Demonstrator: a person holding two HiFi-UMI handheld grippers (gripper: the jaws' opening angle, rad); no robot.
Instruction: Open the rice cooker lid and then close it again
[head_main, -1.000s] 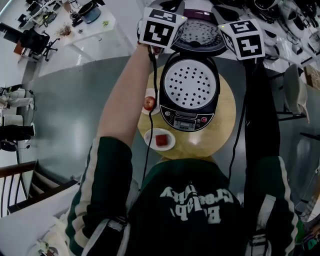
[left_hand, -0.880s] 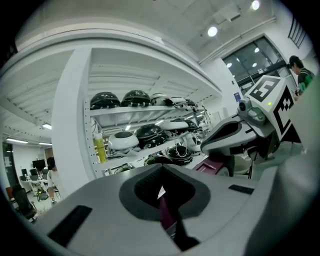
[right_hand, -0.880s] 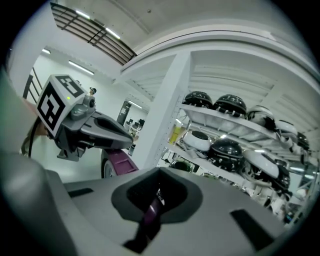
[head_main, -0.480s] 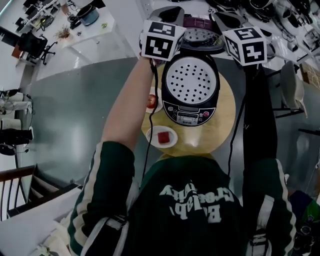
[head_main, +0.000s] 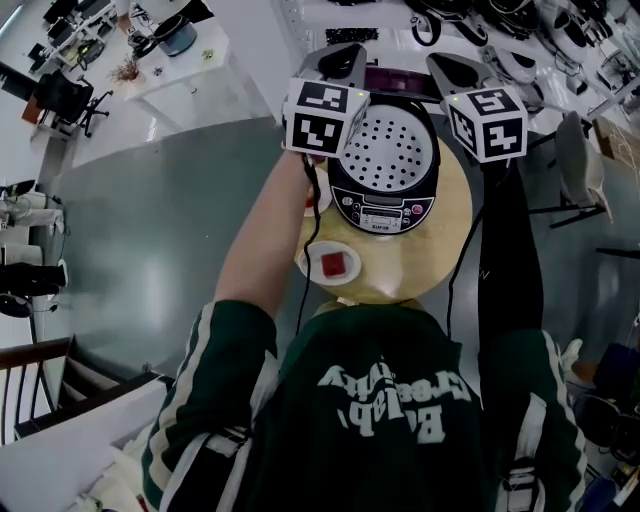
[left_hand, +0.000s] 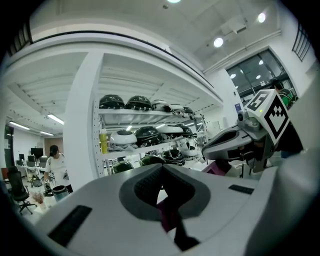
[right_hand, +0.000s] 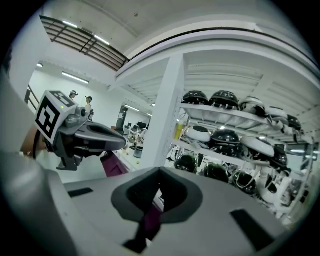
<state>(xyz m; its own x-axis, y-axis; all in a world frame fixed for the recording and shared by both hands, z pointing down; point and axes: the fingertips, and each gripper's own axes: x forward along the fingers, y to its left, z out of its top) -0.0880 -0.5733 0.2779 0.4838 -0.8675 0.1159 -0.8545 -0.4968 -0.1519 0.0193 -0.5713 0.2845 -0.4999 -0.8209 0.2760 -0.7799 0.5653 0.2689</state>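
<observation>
Both arms reach straight out toward 12 o'clock, bare left forearm (head_main: 262, 225) at 11, dark-sleeved right arm (head_main: 508, 250) at 1, left tongs (left_hand: 162, 169) and right tongs (right_hand: 160, 172) level, side by side but apart, jaw tips on each pressed together, marker cubes facing up.

Person in a dark green shirt (head_main: 385, 350), with two grey grippers.
The shirt carries white lettering across the back and pale stripes down each short sleeve (head_main: 200, 370); pale straps (head_main: 528, 425) cross the shoulders. The right forearm wears a black sleeve (head_main: 510, 250). The left gripper (left_hand: 161, 167) and right gripper (right_hand: 160, 172) have smooth light grey shells with dark ribbed pads. Each bears a white cube (head_main: 325, 118) printed with black square markers and trails a thin black cable (head_main: 303, 270).
</observation>
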